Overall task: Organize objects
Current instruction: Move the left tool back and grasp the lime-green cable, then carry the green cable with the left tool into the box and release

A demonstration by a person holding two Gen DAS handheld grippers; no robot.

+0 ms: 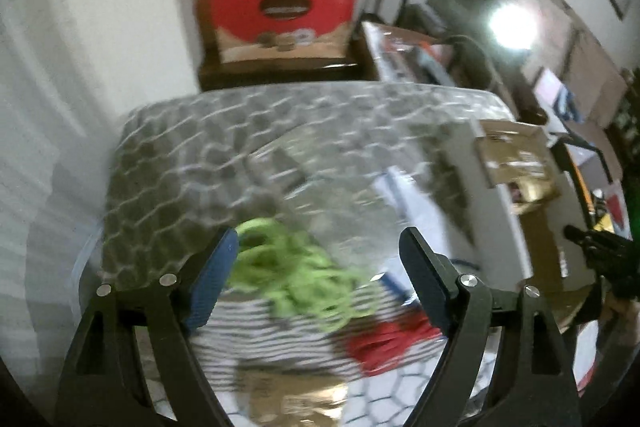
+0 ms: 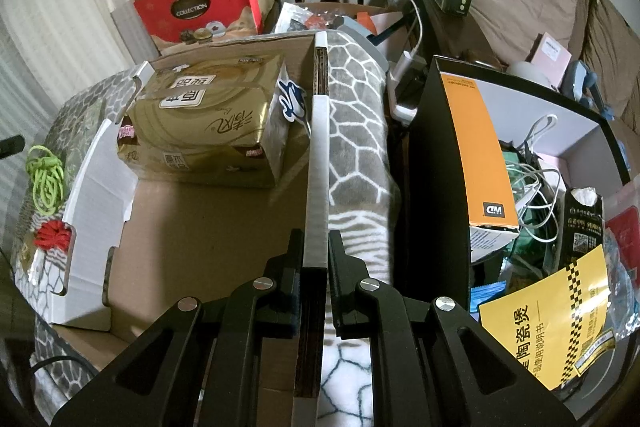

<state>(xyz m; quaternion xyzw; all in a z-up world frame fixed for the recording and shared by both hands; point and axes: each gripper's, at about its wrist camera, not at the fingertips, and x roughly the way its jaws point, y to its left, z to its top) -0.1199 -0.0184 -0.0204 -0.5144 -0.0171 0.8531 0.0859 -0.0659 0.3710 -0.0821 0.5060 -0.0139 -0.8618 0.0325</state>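
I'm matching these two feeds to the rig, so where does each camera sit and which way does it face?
Left wrist: on the left gripper, looking down at a green cord and red cord on a patterned blanket; its jaws stand open.
Right wrist: on the right gripper, facing along the cardboard box wall its jaws clamp; tissue pack inside.
Shared: both cords, the blanket, the red gift box.

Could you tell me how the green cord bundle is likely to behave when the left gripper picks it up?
The green cord bundle looks like loose loops, so it will probably sag and dangle. It seems light. Strands may slip from the open left gripper unless several are pinched together.
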